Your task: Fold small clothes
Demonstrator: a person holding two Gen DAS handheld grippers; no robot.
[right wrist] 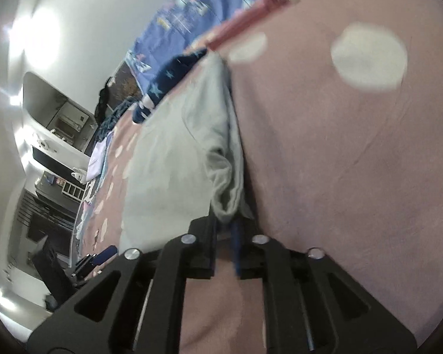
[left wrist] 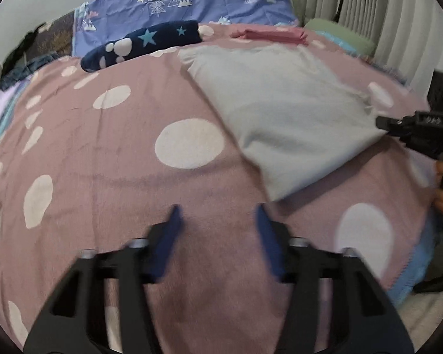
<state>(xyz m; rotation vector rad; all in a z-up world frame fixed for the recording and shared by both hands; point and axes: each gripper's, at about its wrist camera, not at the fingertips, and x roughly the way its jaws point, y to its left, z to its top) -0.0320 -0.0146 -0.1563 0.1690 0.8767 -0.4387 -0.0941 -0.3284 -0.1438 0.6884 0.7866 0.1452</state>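
A bed [left wrist: 109, 177] under a pink blanket with white dots carries a pale grey garment [left wrist: 280, 109] spread flat. Farther back on it lie a dark navy star-patterned cloth [left wrist: 144, 44], a folded pink piece [left wrist: 271, 34] and a blue tree-print pillow [left wrist: 192, 0].

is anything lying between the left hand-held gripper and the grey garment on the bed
Nothing visible does. The left hand-held gripper hangs with jaws apart and nothing between them, over bare pink spotted bedcover. The near corner of the grey garment lies just beyond its right fingertip. The right hand-held gripper holds the garment's other edge.
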